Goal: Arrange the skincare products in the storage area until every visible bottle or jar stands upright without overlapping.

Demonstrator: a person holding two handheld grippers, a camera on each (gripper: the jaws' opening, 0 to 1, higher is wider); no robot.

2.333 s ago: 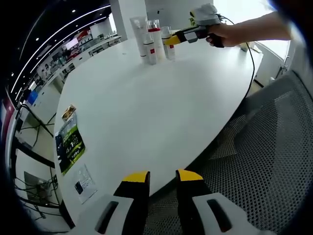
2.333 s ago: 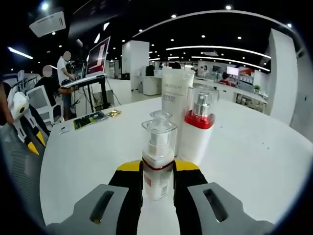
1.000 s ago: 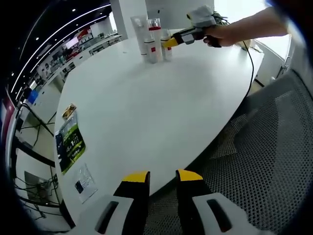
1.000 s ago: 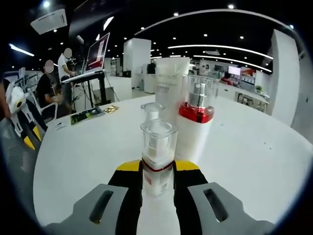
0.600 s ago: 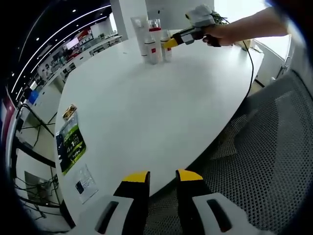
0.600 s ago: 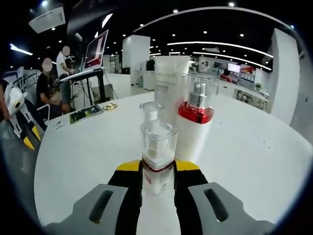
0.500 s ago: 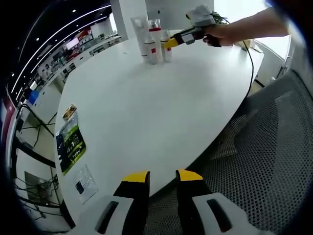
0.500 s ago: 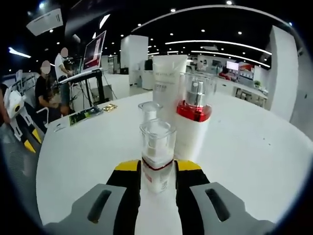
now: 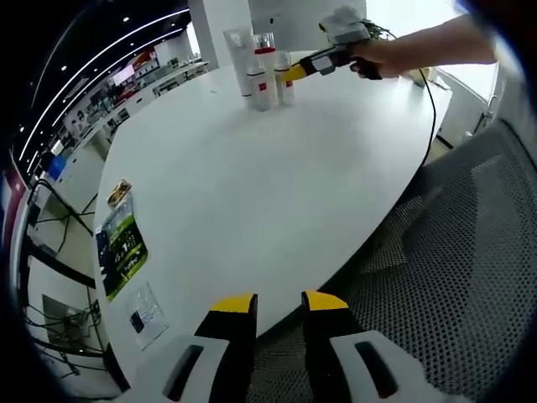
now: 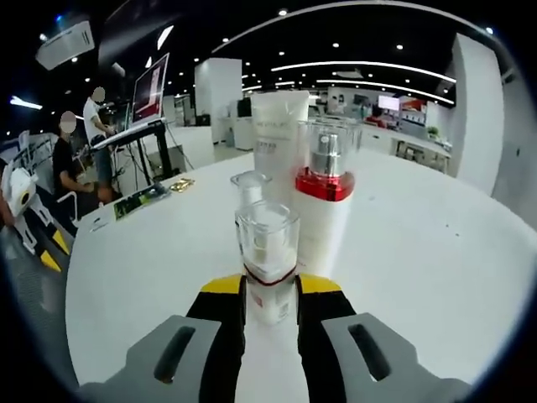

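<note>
right fingers (image 10: pixel 270 290) clamp small clear-capped bottle (image 10: pixel 268 264), upright | left fingers (image 9: pixel 278 304) apart, bare

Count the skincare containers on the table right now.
4: a small pump bottle between the right gripper's jaws, a taller red-collared pump bottle beside it, a white tube behind, and a small clear-capped bottle partly hidden; others could be hidden.

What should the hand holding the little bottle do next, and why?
Probably open the right hand-held gripper and back away. The small bottle it clamps already stands upright on the white table, beside the red-collared bottle and white tube.
</note>
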